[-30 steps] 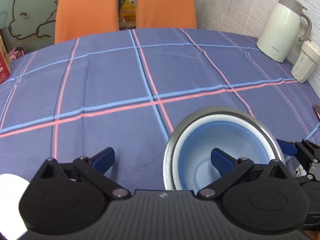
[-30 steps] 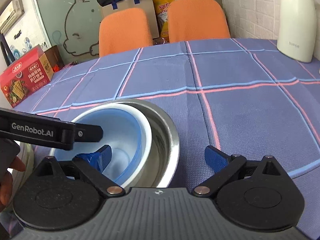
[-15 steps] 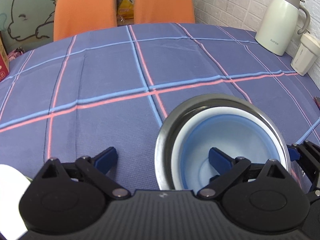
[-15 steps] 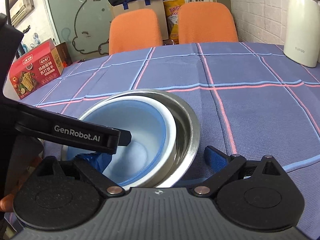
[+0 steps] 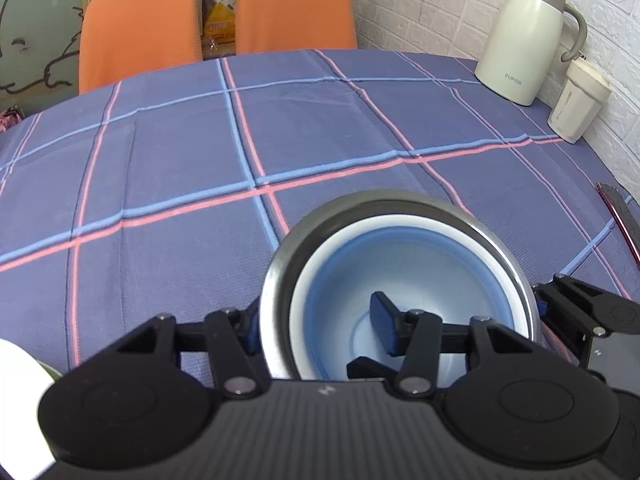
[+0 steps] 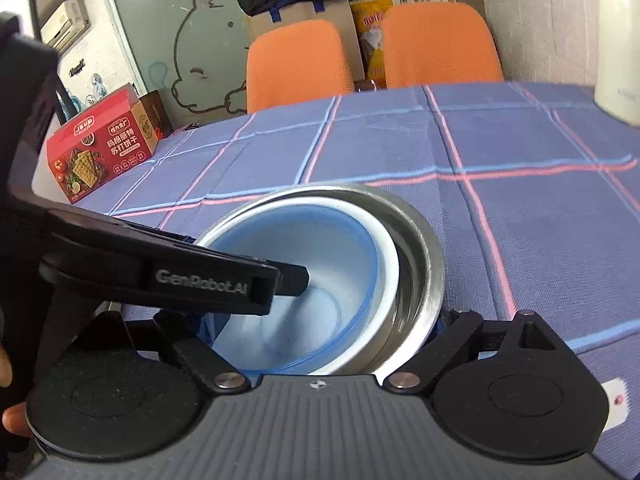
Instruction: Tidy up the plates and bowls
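Observation:
A steel bowl [image 5: 380, 200] sits on the blue checked tablecloth with a blue and white bowl [image 5: 420, 264] nested inside it. My left gripper [image 5: 316, 328] straddles the nested rims on their left side. One pad rests against the steel wall outside; the other stands inside the blue bowl, clear of its wall, and the jaws are closing. My right gripper [image 6: 322, 324] straddles the opposite side of the steel bowl [image 6: 424, 248] and blue bowl [image 6: 312, 248], jaws closing too. Its inner pad is half hidden behind the left gripper's finger [image 6: 240, 280].
A cream thermos jug [image 5: 524, 36] and a white lidded cup [image 5: 576, 100] stand at the far right by the brick wall. Two orange chairs [image 5: 140, 28] stand behind the table. A red cracker box [image 6: 100, 148] sits at the far left. Something white [image 5: 20, 380] lies near the left gripper.
The left jaws have narrowed sharply around the bowls' rims, with the outer finger now against the steel wall. The right jaws have narrowed as well. The bowls now sit closer in both views.

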### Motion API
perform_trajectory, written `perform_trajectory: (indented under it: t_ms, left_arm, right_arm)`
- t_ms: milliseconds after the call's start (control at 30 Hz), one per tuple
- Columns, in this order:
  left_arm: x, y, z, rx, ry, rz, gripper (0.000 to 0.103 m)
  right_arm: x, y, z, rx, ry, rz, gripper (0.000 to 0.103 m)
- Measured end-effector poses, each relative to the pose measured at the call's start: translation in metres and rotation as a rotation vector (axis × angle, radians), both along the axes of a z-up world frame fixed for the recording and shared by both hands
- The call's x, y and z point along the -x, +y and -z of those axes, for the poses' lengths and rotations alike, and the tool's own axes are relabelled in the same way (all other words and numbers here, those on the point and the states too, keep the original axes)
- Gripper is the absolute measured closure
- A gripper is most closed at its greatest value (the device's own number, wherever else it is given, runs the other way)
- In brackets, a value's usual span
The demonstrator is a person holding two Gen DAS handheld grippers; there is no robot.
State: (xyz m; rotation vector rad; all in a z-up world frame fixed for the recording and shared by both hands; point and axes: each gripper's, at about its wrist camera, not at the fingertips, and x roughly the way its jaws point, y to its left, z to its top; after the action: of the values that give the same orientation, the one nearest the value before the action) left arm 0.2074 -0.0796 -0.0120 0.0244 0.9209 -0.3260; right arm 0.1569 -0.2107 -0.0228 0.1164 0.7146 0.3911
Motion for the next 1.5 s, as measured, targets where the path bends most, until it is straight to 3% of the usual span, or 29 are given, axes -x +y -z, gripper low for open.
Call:
perform_trajectory:
  t_ms: [100,233,333,433,533,567,700,967,1233,1500]
  left_arm:
    - [-0.001,0.004,0.0,0.018,0.007,-0.008,0.046]
    - [-0.003,0.006,0.0,0.013,0.007,-0.005,0.042]
    - [-0.003,0.007,0.0,-0.001,-0.001,-0.016,0.043]
    - [-0.004,0.01,0.0,0.014,0.003,-0.017,0.045]
    - [-0.002,0.007,0.001,0.002,-0.008,-0.006,0.043]
    - [-0.001,0.006,0.001,0.011,-0.008,0.002,0.05]
    - [-0.002,0.009,0.0,0.04,0.01,-0.018,0.056]
    - [0.002,0.019,-0.028,0.074,-0.008,-0.017,0.055]
    - [0.047,0.093,-0.072,0.02,-0.095,-0.126,0.055]
    - [0.099,0.183,-0.057,-0.054,-0.038,-0.311,0.055]
  right_arm:
    - [-0.001,0.004,-0.001,0.027,0.012,-0.003,0.019]
    - [0.008,0.002,0.005,-0.003,-0.04,0.015,0.018]
    - [0.005,-0.004,-0.002,0.002,0.015,0.04,0.019]
    - [0.007,-0.016,-0.005,-0.069,0.041,0.055,0.019]
    - [0.014,-0.012,-0.005,-0.046,0.014,0.045,0.022]
    - [0.016,-0.009,-0.005,-0.021,-0.004,0.034,0.024]
    - [0.016,-0.001,-0.005,0.005,-0.024,0.022,0.039]
    - [0.02,0.007,-0.023,0.038,-0.057,0.044,0.04]
    - [0.037,0.053,-0.057,0.012,-0.157,-0.052,0.04]
    - [0.054,0.131,-0.042,-0.063,-0.105,-0.274,0.04]
